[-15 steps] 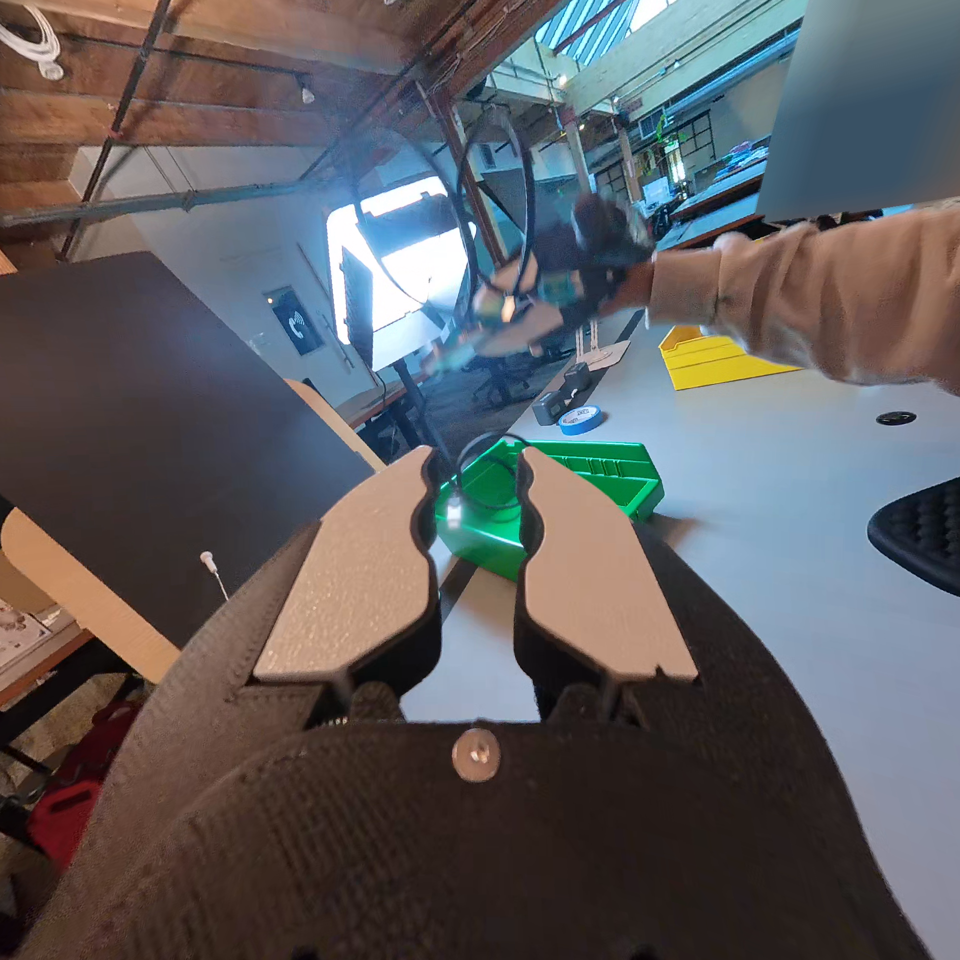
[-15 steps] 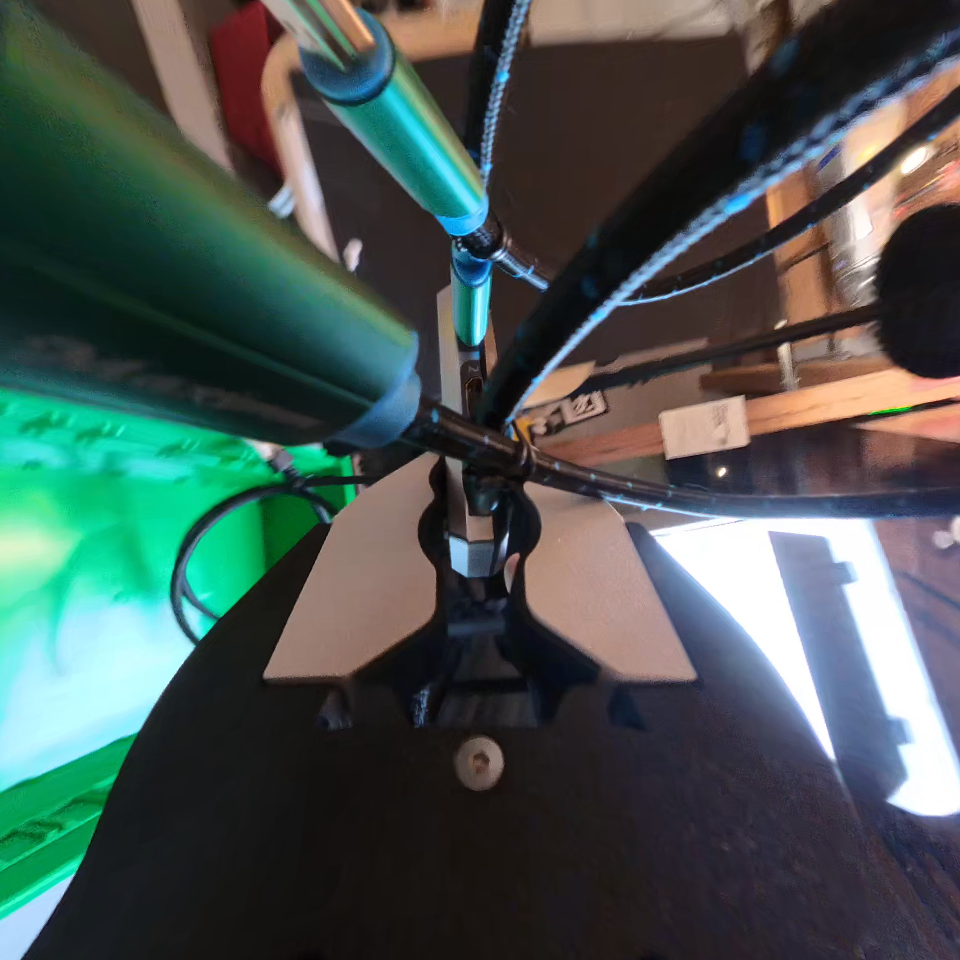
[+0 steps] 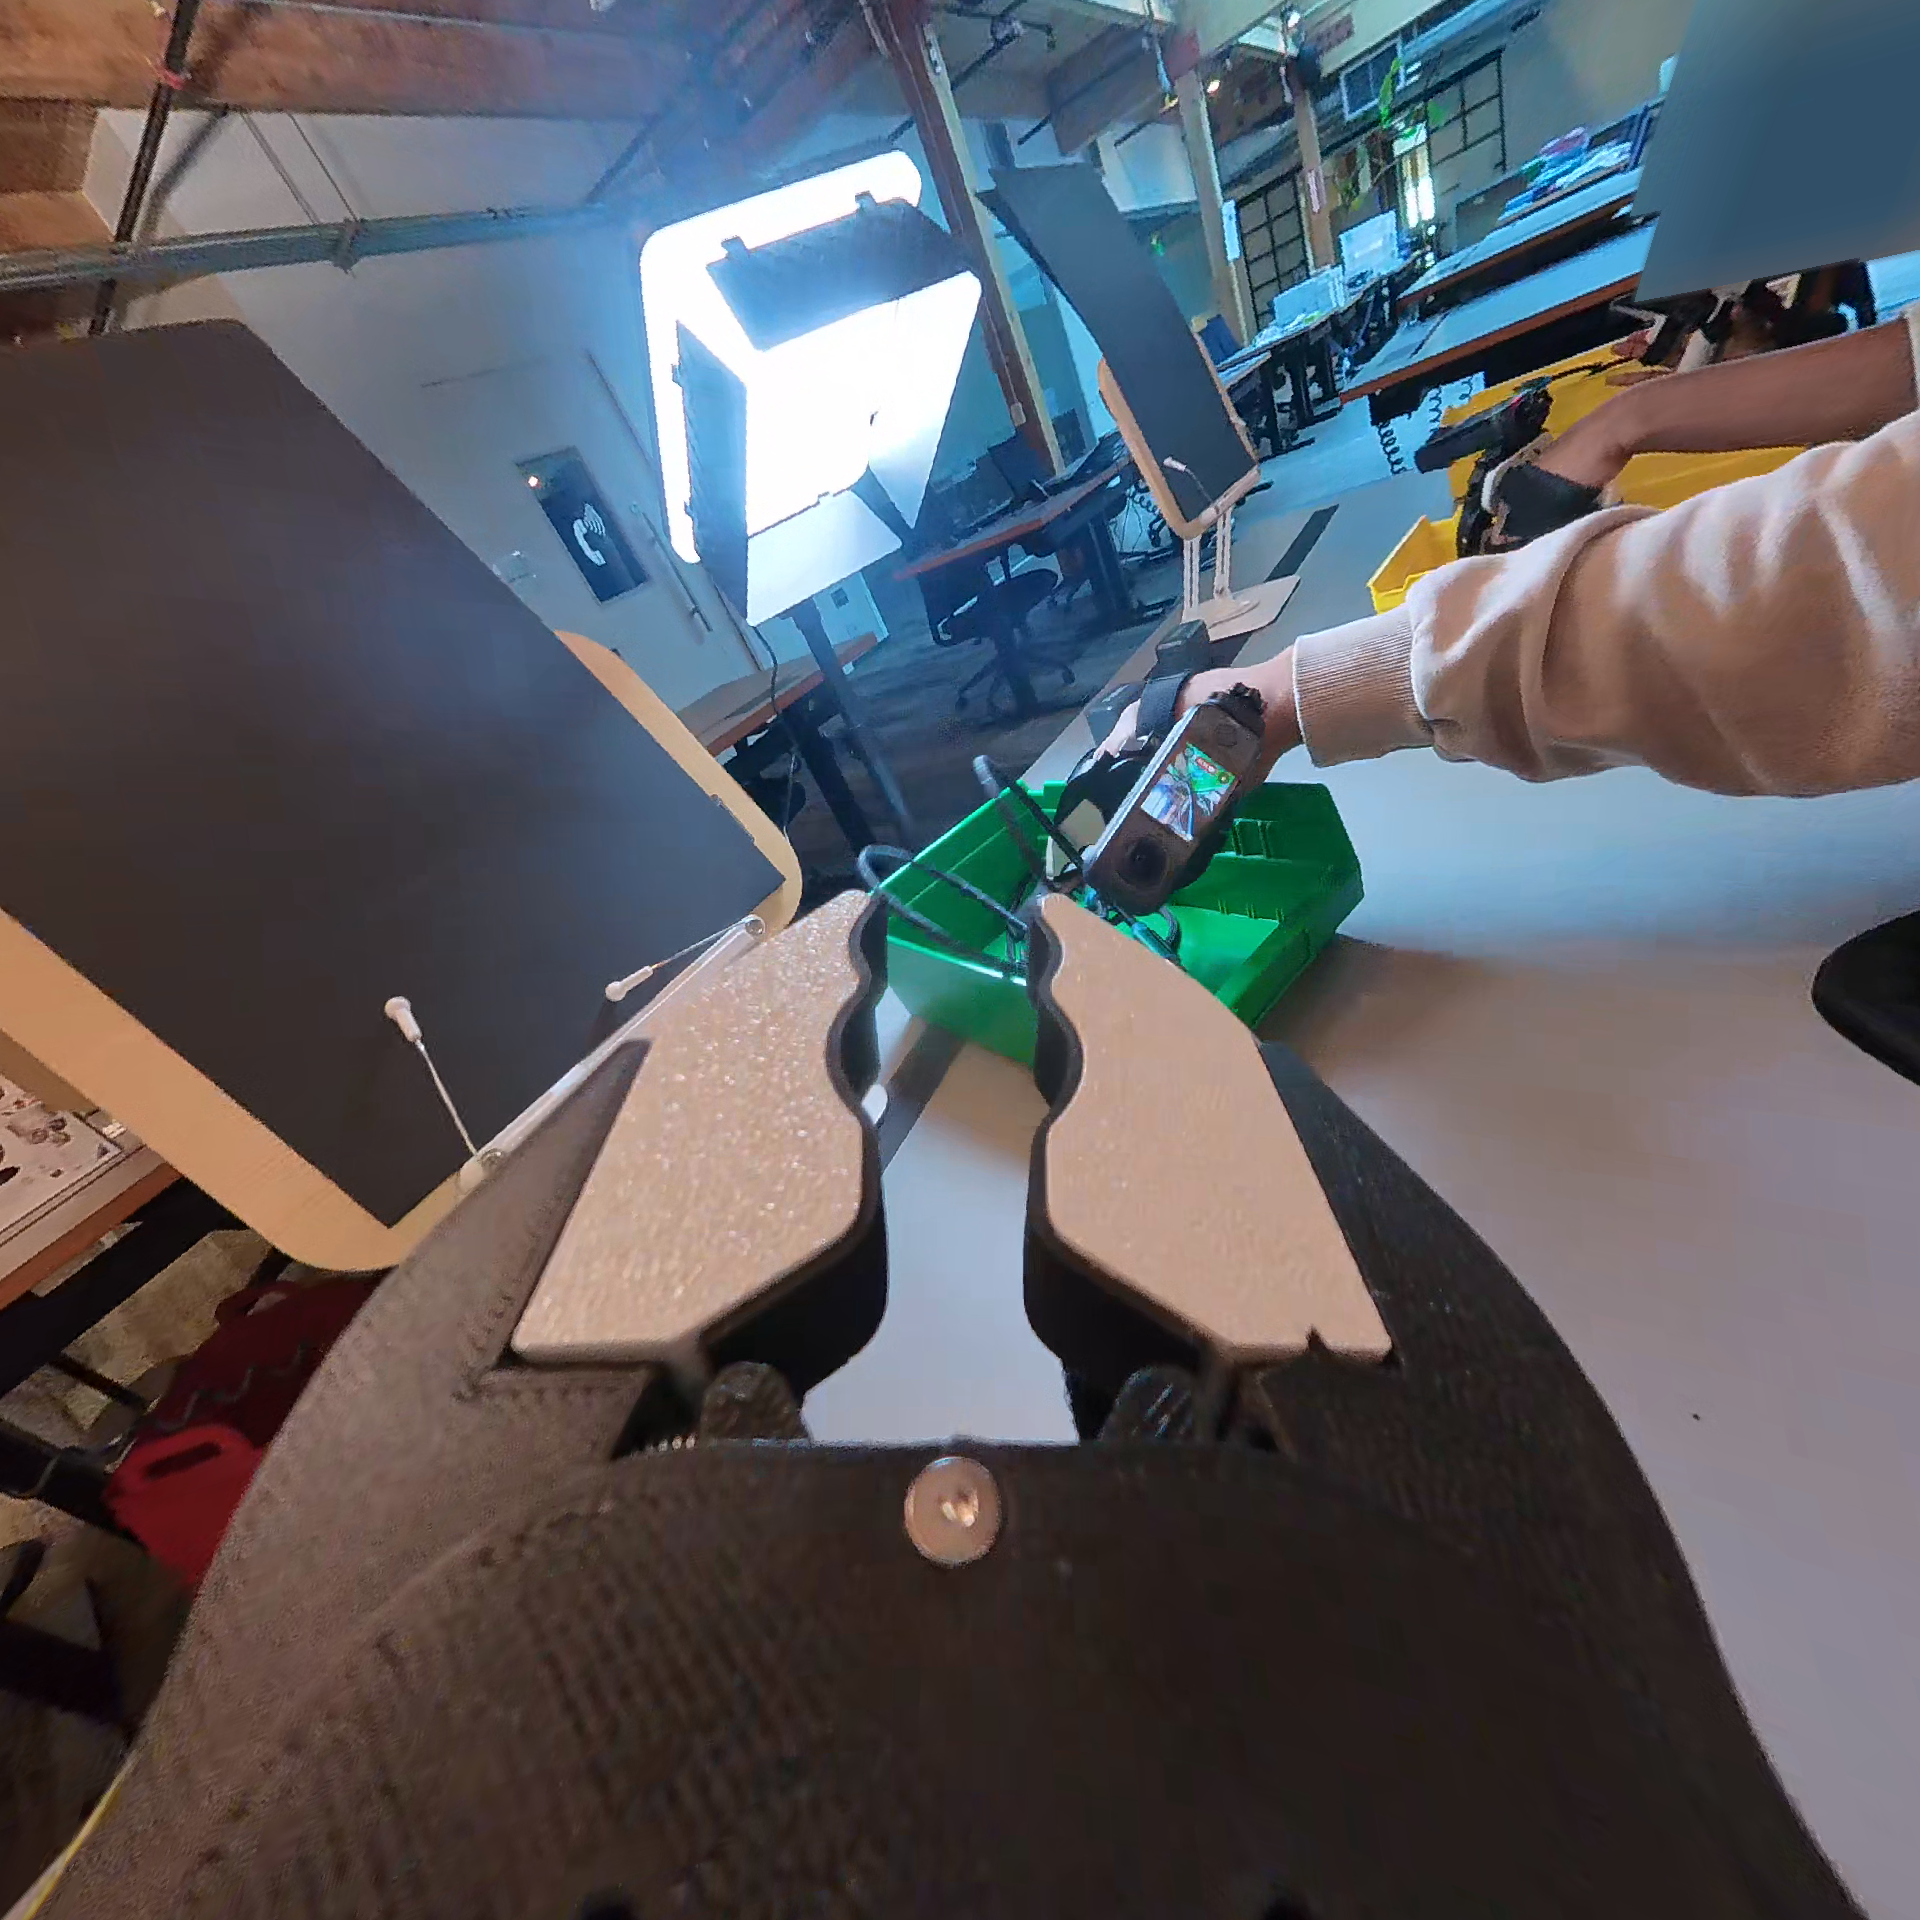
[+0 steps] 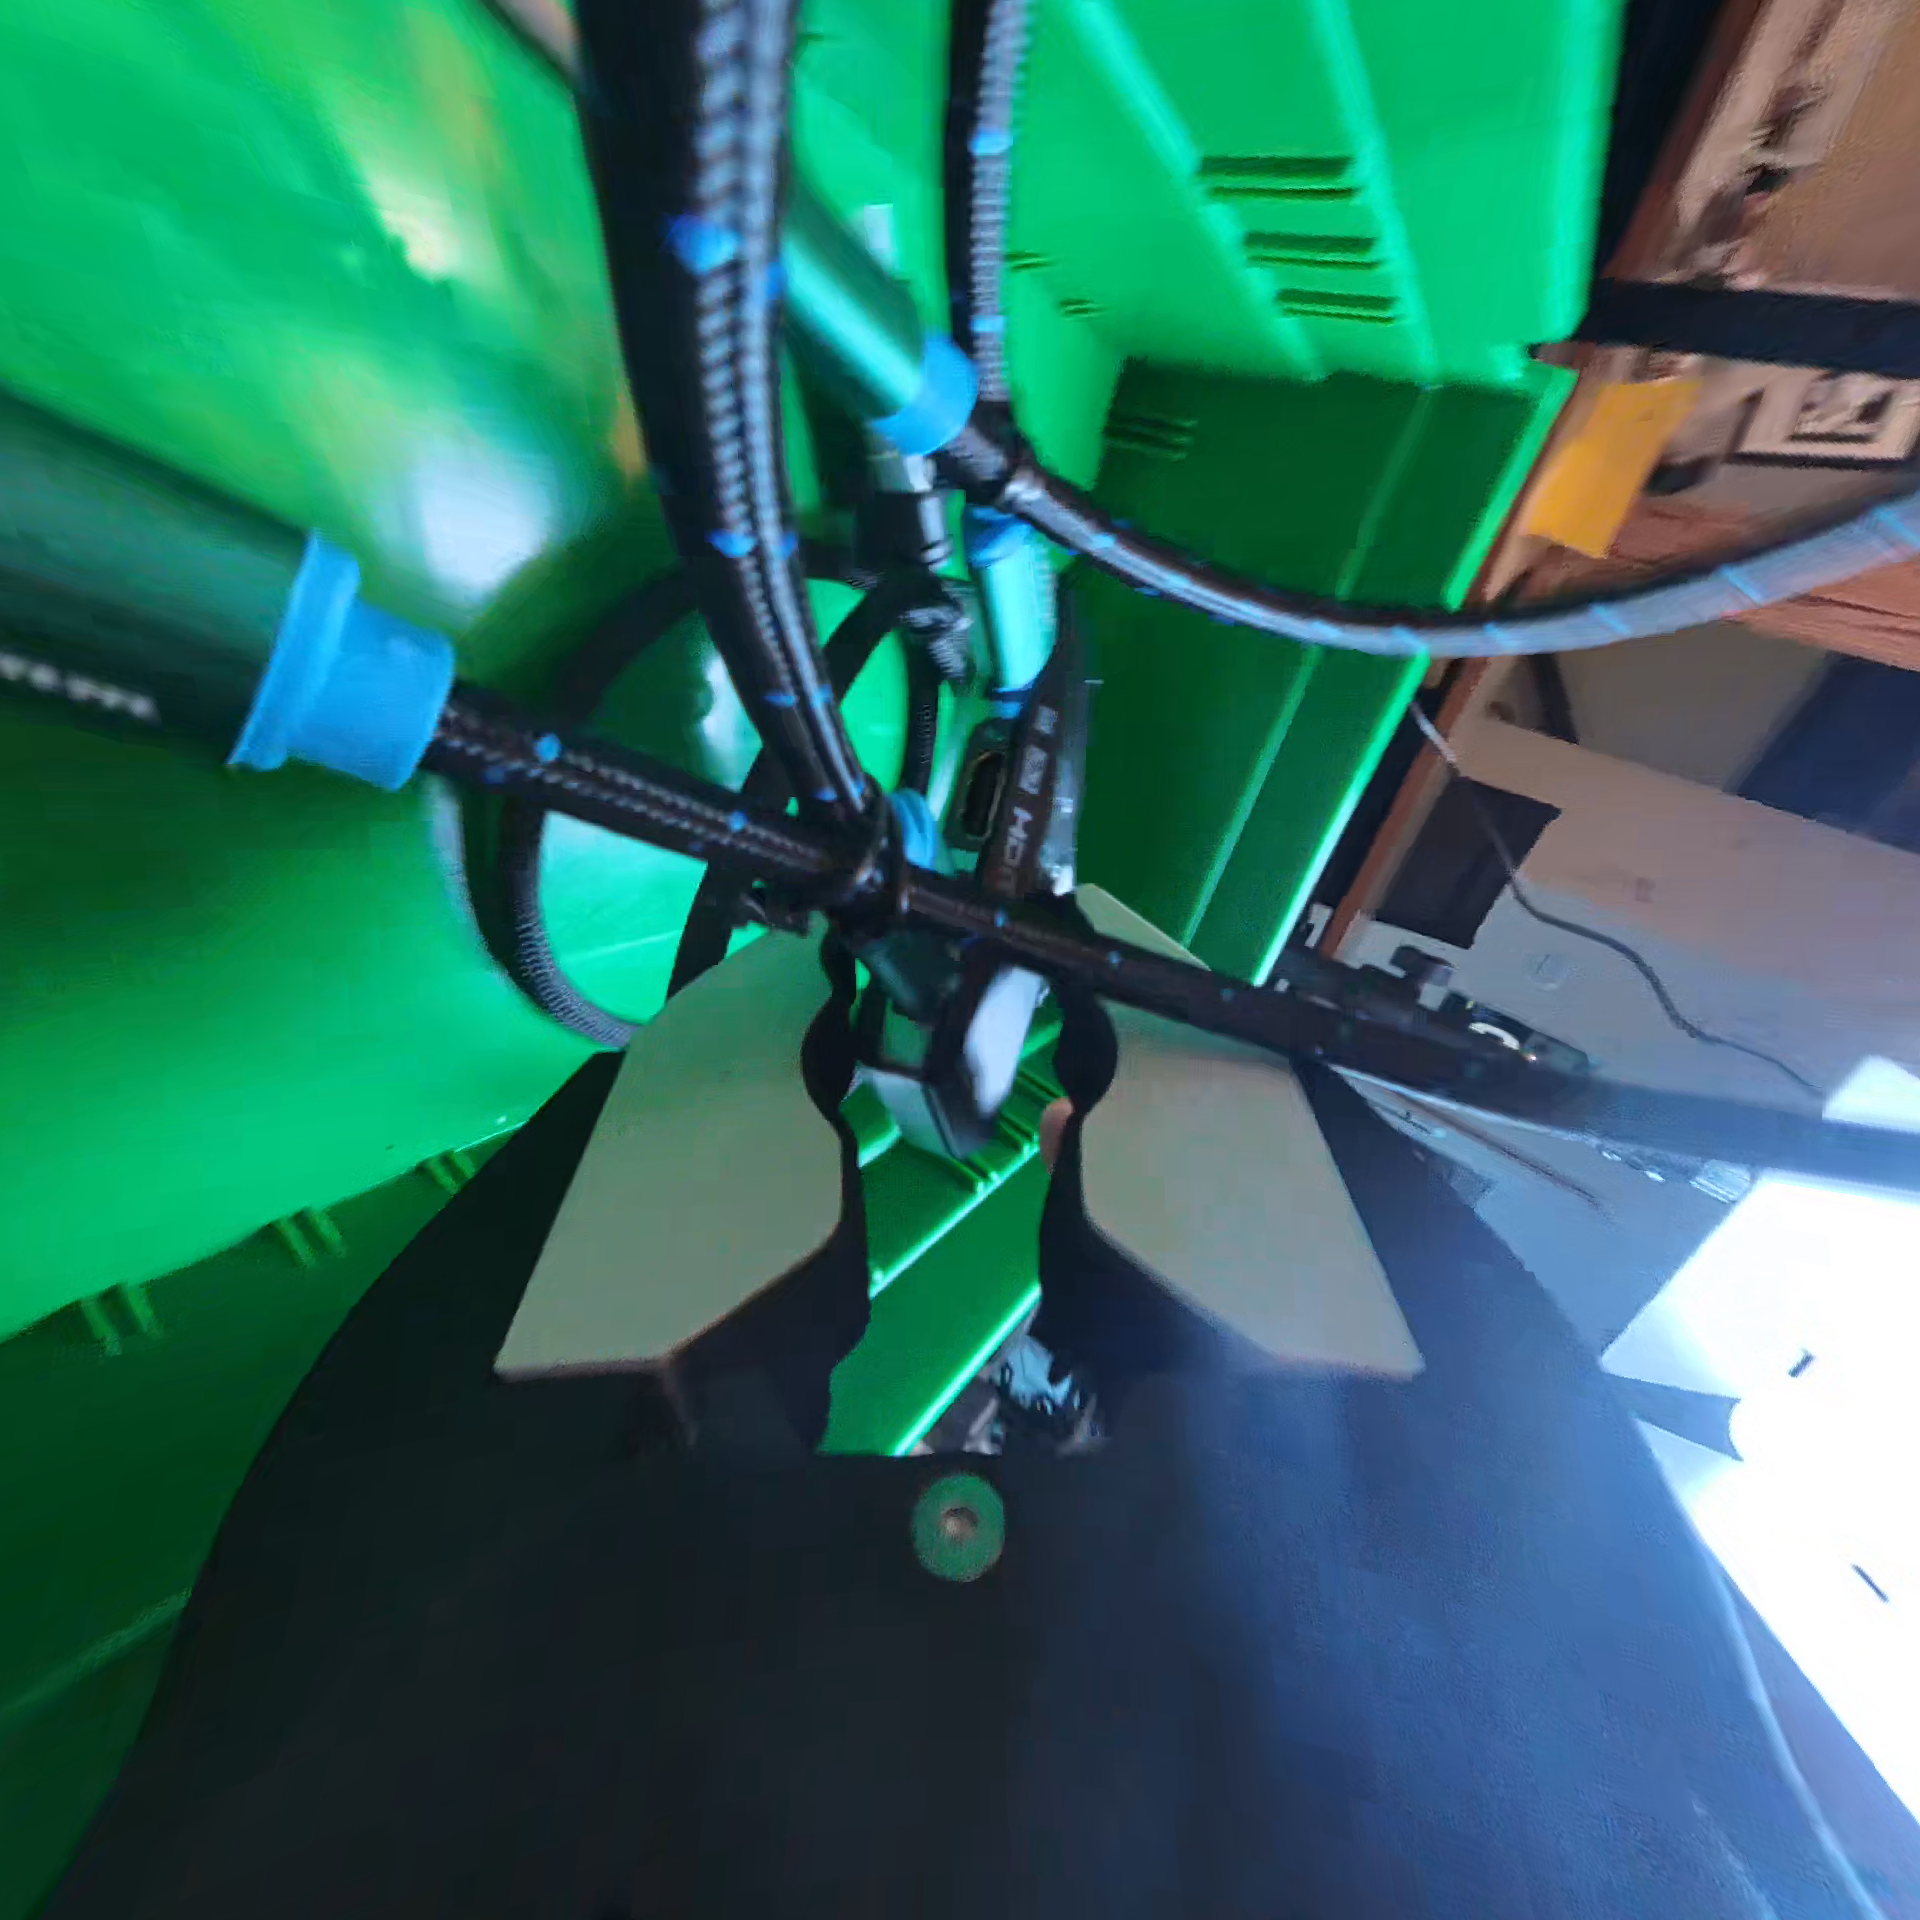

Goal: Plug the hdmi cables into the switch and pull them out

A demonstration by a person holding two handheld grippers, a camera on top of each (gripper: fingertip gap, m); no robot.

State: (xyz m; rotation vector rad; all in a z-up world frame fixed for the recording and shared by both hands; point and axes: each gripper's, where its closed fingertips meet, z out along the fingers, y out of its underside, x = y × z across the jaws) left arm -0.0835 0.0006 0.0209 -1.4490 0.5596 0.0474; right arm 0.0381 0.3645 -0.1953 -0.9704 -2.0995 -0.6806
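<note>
My left gripper [image 3: 956,925] is open and empty, low over the grey table [image 3: 1558,1143], pointing at a green bin [image 3: 1299,831]. A hand in a beige sleeve holds my right gripper [image 3: 1101,883] down inside that bin. In the right wrist view the right gripper [image 4: 951,997] has its jaws apart. The small switch [image 4: 1023,821] lies tilted and loose between them, over the bin wall [image 4: 1299,187]. Braided black HDMI cables [image 4: 717,312] with teal plugs [image 4: 208,623] hang bundled around it. One plug [image 4: 1013,613] sits at the switch's far end.
A black panel with a pale wooden edge [image 3: 312,727] stands left of the table. Yellow bins [image 3: 1423,561] and another person's hands are at the back right. A black object [image 3: 1870,997] lies at the right edge. A bright studio light [image 3: 810,416] stands beyond the table. The tips of one gripper are about 45 centimeters away from the tips of the other.
The right gripper has come down from mid-air into the green bin with the switch and cables, and its jaws have opened off the switch. The left gripper has stayed open.
</note>
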